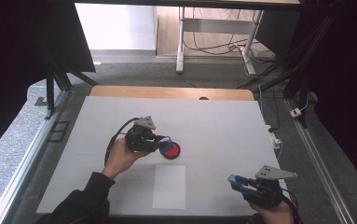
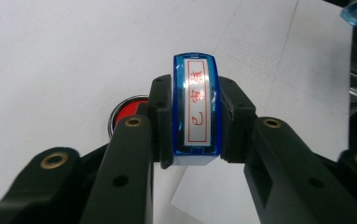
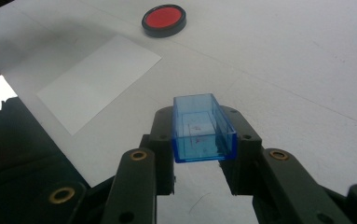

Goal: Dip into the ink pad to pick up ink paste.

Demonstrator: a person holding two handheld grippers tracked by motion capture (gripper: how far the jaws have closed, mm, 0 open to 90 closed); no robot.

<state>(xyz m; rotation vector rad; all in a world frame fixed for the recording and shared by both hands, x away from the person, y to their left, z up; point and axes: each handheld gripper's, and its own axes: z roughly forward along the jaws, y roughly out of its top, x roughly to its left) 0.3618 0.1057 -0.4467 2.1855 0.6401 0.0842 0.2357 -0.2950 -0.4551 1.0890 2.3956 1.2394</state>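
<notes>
High view: left gripper (image 1: pixel 163 142) mid-frame, over the red ink pad (image 1: pixel 171 150); right gripper (image 1: pixel 239 181) lower right; paper sheet (image 1: pixel 169 186) bottom centre.
Left gripper view: jaws clamp a blue stamp (image 2: pixel 196 108), centre.
Right gripper view: jaws clamp a clear blue cap (image 3: pixel 203 128), centre.

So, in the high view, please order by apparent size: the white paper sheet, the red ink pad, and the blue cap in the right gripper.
1. White paper sheet, clearly the largest.
2. Red ink pad, partly hidden by the left gripper.
3. Blue cap in the right gripper, the smallest, although it is nearer the camera.
</notes>
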